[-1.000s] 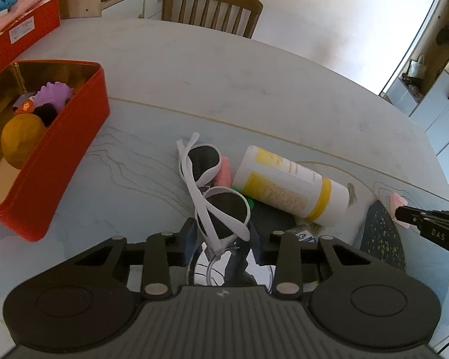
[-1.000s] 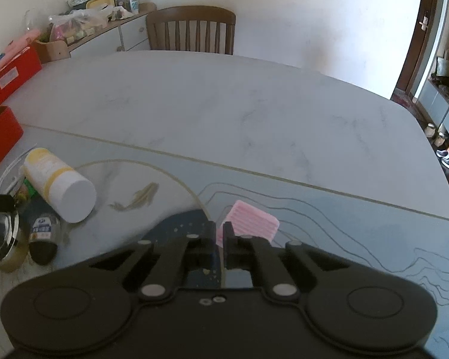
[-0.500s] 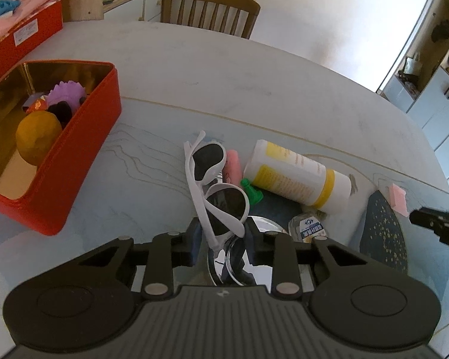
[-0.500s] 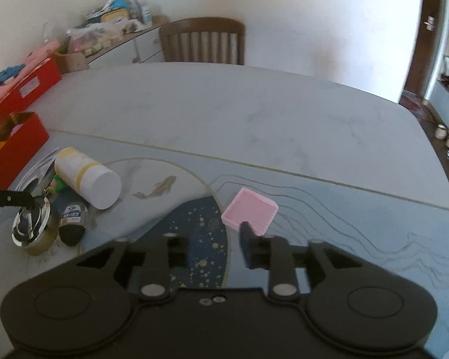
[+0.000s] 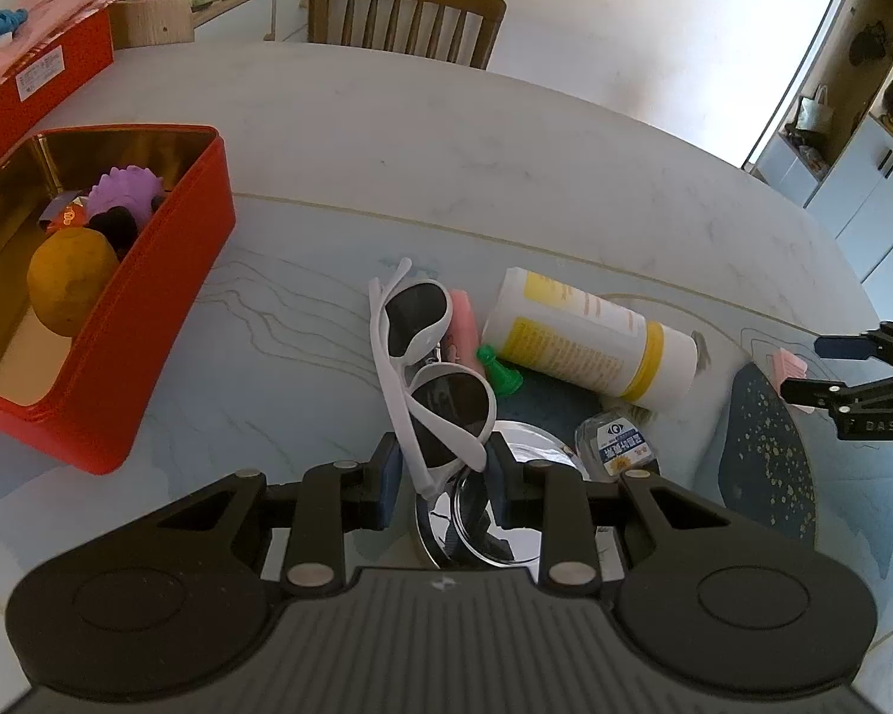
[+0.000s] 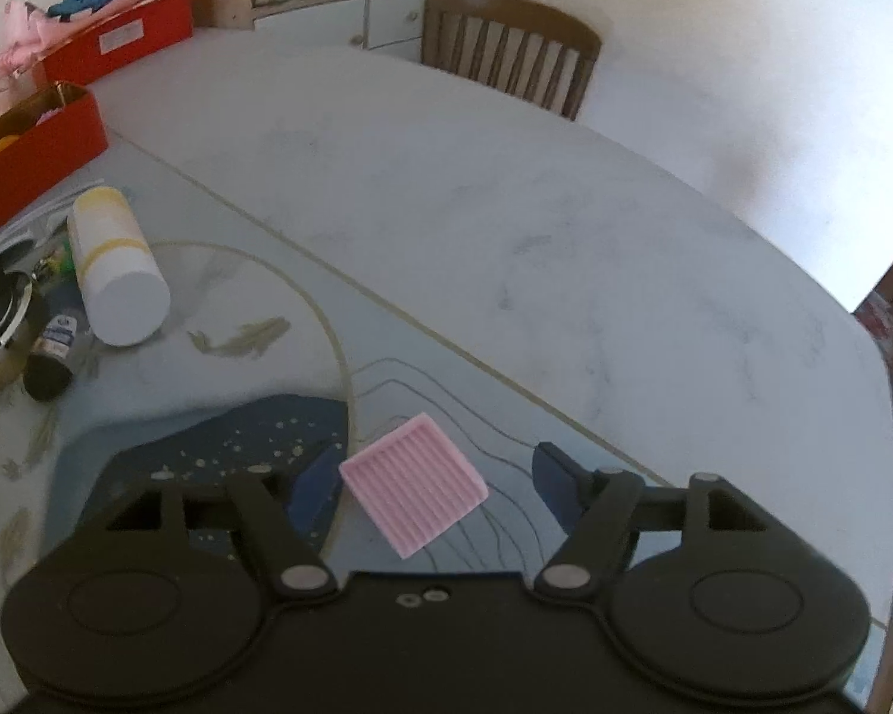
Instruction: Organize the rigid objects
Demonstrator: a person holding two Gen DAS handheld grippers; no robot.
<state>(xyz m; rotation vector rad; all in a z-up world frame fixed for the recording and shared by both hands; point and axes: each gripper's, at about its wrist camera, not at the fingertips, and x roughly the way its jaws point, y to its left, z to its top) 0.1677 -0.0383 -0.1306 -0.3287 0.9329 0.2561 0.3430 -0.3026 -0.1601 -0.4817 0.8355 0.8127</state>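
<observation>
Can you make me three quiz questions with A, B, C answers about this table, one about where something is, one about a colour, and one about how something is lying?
1. Where is the orange ball?
A. in the red box
B. on the chair
C. under the bottle

2. What colour is the sunglasses' frame?
A. black
B. white
C. green

3. How is the big white and yellow bottle?
A. standing up
B. lying on its side
C. inside the box

Answers:
A: the orange ball sits inside the red box.
B: the sunglasses have a white frame with dark lenses.
B: the bottle lies flat on the table.
</observation>
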